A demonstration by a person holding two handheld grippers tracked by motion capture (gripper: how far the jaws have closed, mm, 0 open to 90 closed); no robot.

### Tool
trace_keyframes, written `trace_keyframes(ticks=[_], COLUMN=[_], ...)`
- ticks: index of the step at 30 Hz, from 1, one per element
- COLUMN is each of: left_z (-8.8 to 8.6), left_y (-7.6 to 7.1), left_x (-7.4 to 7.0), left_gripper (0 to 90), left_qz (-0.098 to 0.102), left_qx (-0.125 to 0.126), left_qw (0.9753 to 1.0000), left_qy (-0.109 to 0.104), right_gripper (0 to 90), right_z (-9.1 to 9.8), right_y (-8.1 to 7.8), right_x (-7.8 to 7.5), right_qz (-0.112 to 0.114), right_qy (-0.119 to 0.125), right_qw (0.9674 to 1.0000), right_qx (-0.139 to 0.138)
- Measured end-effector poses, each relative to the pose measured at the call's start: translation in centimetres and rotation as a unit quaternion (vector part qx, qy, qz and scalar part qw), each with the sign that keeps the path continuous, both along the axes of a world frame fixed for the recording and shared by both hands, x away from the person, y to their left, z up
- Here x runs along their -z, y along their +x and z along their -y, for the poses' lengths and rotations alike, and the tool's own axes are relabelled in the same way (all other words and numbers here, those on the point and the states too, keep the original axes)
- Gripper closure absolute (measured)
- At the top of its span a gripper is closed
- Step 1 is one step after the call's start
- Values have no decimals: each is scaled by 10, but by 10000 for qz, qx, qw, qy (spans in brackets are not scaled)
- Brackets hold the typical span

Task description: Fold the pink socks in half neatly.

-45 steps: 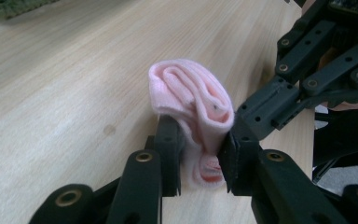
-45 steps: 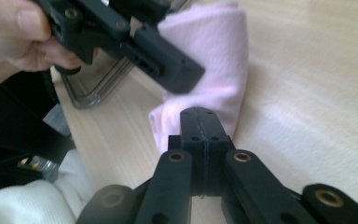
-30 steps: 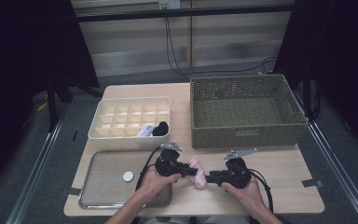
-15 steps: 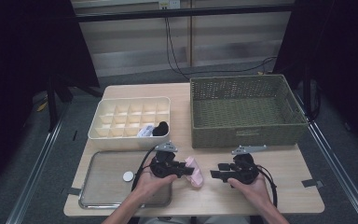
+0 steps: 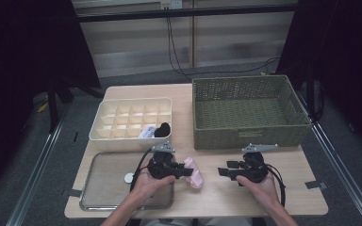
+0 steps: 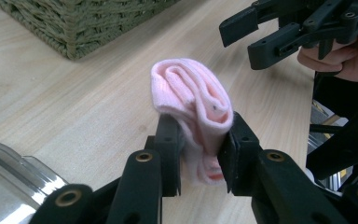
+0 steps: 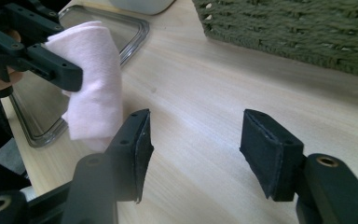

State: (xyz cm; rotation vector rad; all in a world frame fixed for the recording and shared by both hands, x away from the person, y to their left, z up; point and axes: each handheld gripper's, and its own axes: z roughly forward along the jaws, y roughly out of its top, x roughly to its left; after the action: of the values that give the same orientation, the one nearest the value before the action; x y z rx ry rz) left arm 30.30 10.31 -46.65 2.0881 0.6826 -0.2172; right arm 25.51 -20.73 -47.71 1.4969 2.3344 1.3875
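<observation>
Light wooden table [image 5: 226, 197] on grey floor [image 5: 47, 155], dark surroundings.

Left gripper [image 5: 186, 170]: gripped a rolled pink sock [image 5: 195, 172] at its jaw tips.
Right gripper [image 5: 223, 168]: sat apart to the sock's right, jaws just opened, nothing between them.
Behind left gripper: white divided box [image 5: 104, 127], black and white items inside.
Behind right gripper: green woven basket [image 5: 250, 133].
Under left hand: metal tray [image 5: 104, 174].

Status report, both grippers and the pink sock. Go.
Left gripper shut on the rolled pink sock. Right gripper open, jaws just widened, nothing between them, clear of the sock. Tabletop between them bare.
</observation>
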Motion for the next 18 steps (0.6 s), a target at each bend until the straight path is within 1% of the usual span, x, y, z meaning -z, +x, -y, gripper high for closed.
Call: trace_keyframes(ticks=[3,5,6,7,9,12,14,16,18], left_z=[-2,-2,-2,-2,-4,-7,-9,-10,-12], left_y=[1,2,2,1,0,0,-1,-2,-2], left_x=[-2,-2,-3,-3,-5,-8,-8,-8,-10], left_gripper=[709,709,709,709,708,708,707,707,706], left_qz=[26,-39,-57,-40,-37,6,3,-1,45], left_qx=[-48,-114,-108,-115,-86,-120,-184,-192,-223], left_qw=[10000,9999,9999,9999,9999,9999,9998,9998,9997], left_qy=[29,20,20,16,-59,-70,8,21,18], right_gripper=[414,409,405,404,399,389,381,377,369], right_z=[0,0,0,1,1,2,3,4,4], right_y=[-1,-2,-2,-3,-4,-4,-3,-3,-3], right_x=[-2,-2,-2,-2,-2,-4,-4,-4,-4], right_qz=[30,27,21,5,12,67,89,74,58], right_qy=[25,15,21,55,55,30,57,46,30], right_qw=[10000,10000,10000,10000,10000,10000,9999,10000,10000], right_qx=[-17,-26,-18,-6,-33,-26,0,13,11])
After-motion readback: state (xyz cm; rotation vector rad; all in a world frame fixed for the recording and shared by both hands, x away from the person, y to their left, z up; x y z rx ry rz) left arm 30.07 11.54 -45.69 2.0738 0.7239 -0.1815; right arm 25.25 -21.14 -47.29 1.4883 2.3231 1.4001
